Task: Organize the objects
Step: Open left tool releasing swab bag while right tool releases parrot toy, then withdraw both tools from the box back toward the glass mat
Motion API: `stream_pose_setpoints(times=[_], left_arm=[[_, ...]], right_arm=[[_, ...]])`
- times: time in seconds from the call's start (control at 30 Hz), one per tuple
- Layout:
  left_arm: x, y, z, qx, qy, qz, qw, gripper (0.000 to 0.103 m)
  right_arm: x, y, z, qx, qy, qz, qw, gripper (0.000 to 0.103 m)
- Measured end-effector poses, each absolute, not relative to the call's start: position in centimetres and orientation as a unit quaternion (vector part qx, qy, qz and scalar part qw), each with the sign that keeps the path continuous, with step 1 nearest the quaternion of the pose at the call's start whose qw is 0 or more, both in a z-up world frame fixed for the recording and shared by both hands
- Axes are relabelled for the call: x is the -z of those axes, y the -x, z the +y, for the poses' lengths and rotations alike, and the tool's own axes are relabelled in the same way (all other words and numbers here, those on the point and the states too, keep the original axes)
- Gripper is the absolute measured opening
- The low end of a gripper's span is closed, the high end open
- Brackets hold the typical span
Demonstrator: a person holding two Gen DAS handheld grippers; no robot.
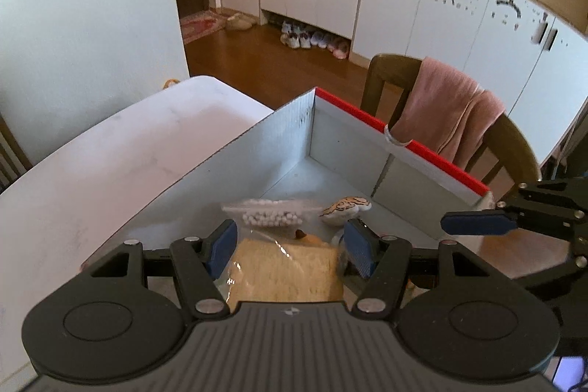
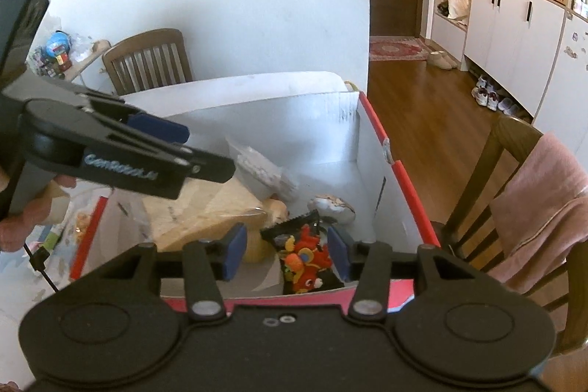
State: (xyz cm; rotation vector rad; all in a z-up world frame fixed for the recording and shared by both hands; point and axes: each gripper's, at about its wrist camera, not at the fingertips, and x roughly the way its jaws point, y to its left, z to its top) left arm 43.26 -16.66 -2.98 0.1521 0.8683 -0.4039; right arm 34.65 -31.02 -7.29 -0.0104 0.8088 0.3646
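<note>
While both tools hang over the red-edged cardboard box on the white table, the left gripper stands spread above a wrapped yellow sponge block, its pads clear of it; the right gripper is likewise spread over a black-and-red snack packet, gripping nothing

A cardboard box is set on the table, with a chair just behind its far wall and a towel hung over the chair back. Inside the box, a bag of beads is laid behind a wrapped block, a small plush to its right, and a snack packet nearest the right side.
</note>
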Motion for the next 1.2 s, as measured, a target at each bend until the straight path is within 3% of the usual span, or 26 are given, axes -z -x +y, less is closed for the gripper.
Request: stream_pose_setpoints(times=[0.63, 0.7, 0.87, 1.2], left_arm=[[-1.1, -33.3, -12.5, 0.195, -0.043, 0.356, 0.913, 0.065], [-1.3, -32.1, -11.8, 0.196, -0.042, 0.349, 0.915, 0.071], [-1.4, -29.7, -9.3, 0.193, -0.027, 0.344, 0.918, 0.073], [-0.9, -25.7, -3.5, 0.177, -0.011, 0.349, 0.920, 0.079]], right_arm=[[4.0, -29.4, -27.9, -0.191, -0.002, 0.360, 0.913, 0.062], [3.8, -28.8, -27.2, -0.188, -0.002, 0.359, 0.914, 0.070], [3.5, -27.5, -25.4, -0.187, -0.010, 0.352, 0.917, 0.087], [3.4, -25.2, -20.4, -0.191, -0.021, 0.348, 0.918, 0.099]])
